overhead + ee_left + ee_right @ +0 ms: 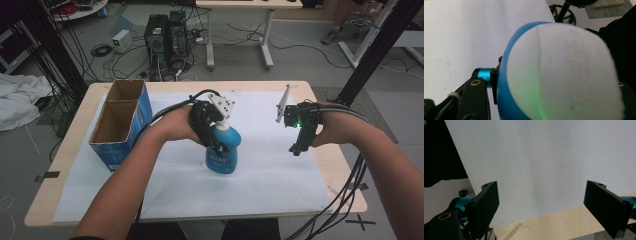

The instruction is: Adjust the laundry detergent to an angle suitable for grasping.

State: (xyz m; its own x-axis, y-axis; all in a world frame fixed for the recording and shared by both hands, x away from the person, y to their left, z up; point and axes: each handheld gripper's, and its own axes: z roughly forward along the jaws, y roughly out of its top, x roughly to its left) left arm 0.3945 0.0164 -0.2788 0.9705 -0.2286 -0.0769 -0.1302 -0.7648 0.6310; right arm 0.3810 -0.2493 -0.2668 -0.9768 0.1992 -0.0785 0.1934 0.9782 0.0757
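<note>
Progress, judged: pick-up done, placing not yet. Left gripper (216,145) clamped on the blue spray bottle (223,150); in the left gripper view the bottle's blue-and-white body (564,75) sits pressed between the jaws, right against the camera. Bottle looks upright at the white mat (260,180), whether lifted or resting I cannot tell. Open cardboard box (120,122) stands off to the left gripper's outer side, likely the destination. Right gripper (298,147): jaws spread wide, nothing between them, bare mat beyond, well apart from the bottle.
</note>
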